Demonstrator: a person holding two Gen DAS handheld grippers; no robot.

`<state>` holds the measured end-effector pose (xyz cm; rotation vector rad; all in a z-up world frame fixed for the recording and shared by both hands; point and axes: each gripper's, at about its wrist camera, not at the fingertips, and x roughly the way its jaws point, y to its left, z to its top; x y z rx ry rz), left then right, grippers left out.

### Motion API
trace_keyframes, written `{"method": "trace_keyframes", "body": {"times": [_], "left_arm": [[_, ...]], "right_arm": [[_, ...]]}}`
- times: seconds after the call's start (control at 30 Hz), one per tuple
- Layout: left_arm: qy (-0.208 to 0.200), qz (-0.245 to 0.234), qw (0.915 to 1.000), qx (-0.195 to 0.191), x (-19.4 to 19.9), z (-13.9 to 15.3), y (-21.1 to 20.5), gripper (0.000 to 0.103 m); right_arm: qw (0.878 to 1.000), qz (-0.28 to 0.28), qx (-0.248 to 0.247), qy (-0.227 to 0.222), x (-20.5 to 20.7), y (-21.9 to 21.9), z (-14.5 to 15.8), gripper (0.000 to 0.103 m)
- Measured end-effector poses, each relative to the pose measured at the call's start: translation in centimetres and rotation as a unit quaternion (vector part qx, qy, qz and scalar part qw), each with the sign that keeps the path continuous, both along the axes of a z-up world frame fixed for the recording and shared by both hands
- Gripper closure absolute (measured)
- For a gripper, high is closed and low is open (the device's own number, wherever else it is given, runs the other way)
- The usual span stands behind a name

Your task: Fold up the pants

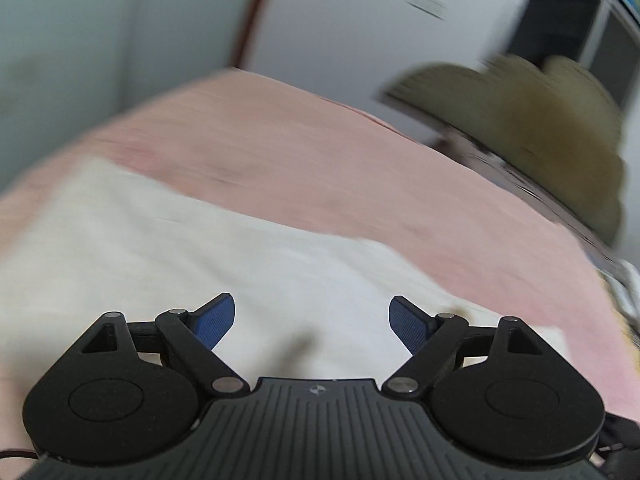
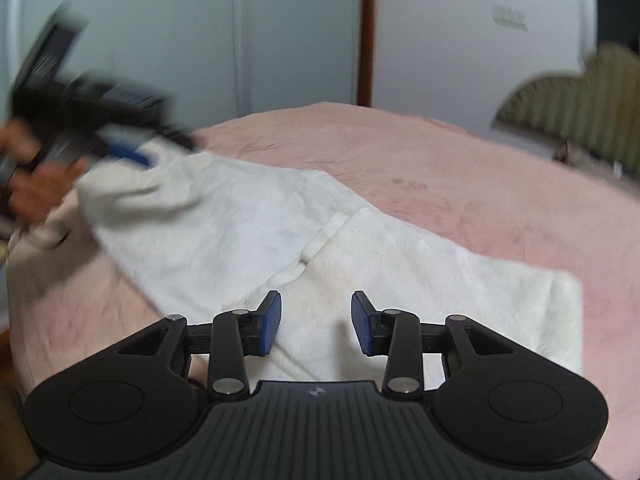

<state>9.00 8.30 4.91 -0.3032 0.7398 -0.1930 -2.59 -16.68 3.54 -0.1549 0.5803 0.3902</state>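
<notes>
Both hand-held grippers, left [image 1: 312, 320] and right [image 2: 316, 322], gape apart over creased white pants [image 2: 248, 228].

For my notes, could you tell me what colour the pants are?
White fluffy fabric pants, clearest in the right wrist view.

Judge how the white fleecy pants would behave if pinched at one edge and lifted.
The white fleecy pants would probably drape limply, since they already wrinkle near the left claw. Their plush pile suggests they are bulky but light, and likely to cling slightly to the pink bedspread.
</notes>
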Motion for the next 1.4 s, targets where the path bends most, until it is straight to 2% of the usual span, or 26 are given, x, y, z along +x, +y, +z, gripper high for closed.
{"method": "trace_keyframes", "body": {"times": [0.07,0.27,0.37,0.43,0.53,0.67,0.7,0.77,0.83,0.9,0.93,0.97,1.0,1.03,1.07,1.13,1.2,1.3,1.37,1.4], "left_arm": [[0.015,-0.039,0.9989,-0.022,0.5,-0.2,-2.1,0.017],[0.076,-0.121,0.9854,-0.093,0.9,-2.0,-5.7,0.017],[0.109,-0.134,0.9778,-0.119,1.5,-3.4,-6.6,0.017],[0.13,-0.137,0.9722,-0.138,1.5,-4.3,-7.4,0.017],[0.152,-0.153,0.9639,-0.157,1.7,-5.1,-9.0,0.017],[0.17,-0.166,0.958,-0.161,2.1,-5.7,-9.8,0.019],[0.174,-0.168,0.9566,-0.162,2.3,-6.0,-10.1,0.019],[0.184,-0.168,0.9534,-0.17,2.4,-6.4,-10.2,0.02],[0.186,-0.17,0.9509,-0.179,2.5,-6.6,-10.2,0.02],[0.187,-0.166,0.9515,-0.18,2.6,-6.7,-10.2,0.021],[0.184,-0.169,0.9517,-0.179,2.5,-6.7,-10.3,0.028],[0.183,-0.176,0.9512,-0.176,2.4,-6.6,-10.6,0.041],[0.178,-0.179,0.9538,-0.162,2.2,-6.5,-10.9,0.046],[0.166,-0.177,0.9596,-0.143,1.9,-6.4,-11.2,0.06],[0.15,-0.175,0.9658,-0.119,1.7,-6.1,-11.5,0.081],[0.129,-0.168,0.9723,-0.099,1.0,-5.8,-11.2,0.097],[0.124,-0.166,0.9735,-0.098,0.4,-6.0,-10.5,0.1],[0.13,-0.16,0.9742,-0.093,-0.1,-7.1,-9.6,0.1],[0.133,-0.159,0.9725,-0.106,-0.2,-7.5,-9.0,0.1],[0.131,-0.161,0.9719,-0.111,-0.3,-7.4,-8.8,0.1]], "right_arm": [[1.0,0.01,-0.028,-0.005,-0.2,0.7,-0.3,0.066],[0.999,0.033,-0.041,-0.008,-0.7,1.6,-1.1,0.066],[0.997,0.007,-0.081,-0.006,-0.3,2.2,-1.7,0.066],[0.996,0.028,-0.078,0.022,0.0,2.3,-1.9,0.066],[0.994,0.023,-0.103,0.005,-0.3,2.7,-2.1,0.066],[0.996,-0.006,-0.093,-0.009,0.3,2.4,-2.3,0.067],[0.995,-0.007,-0.101,-0.015,0.4,2.7,-2.5,0.075],[0.995,-0.001,-0.102,-0.016,0.5,2.9,-2.6,0.084],[0.995,0.003,-0.1,-0.018,0.4,3.0,-2.6,0.087],[0.998,0.004,-0.067,-0.009,0.1,2.1,-2.1,0.09],[0.999,0.003,-0.043,-0.002,0.1,1.5,-1.9,0.09],[1.0,0.004,-0.019,0.006,0.1,0.9,-1.8,0.09],[1.0,0.007,0.003,0.013,0.1,0.3,-1.5,0.09],[1.0,0.007,0.021,0.018,0.1,-0.2,-1.3,0.09],[0.999,0.01,0.037,0.024,0.1,-0.5,-1.3,0.09],[0.997,0.025,0.067,0.031,0.1,-0.7,-1.1,0.091],[0.995,0.045,0.074,0.039,0.0,0.0,-1.1,0.091],[0.995,0.08,0.037,0.052,-0.1,1.3,-1.6,0.09],[0.992,0.104,0.05,0.055,-0.3,0.5,-0.8,0.09],[0.992,0.099,0.066,0.044,-0.5,-0.5,0.0,0.09]]}}
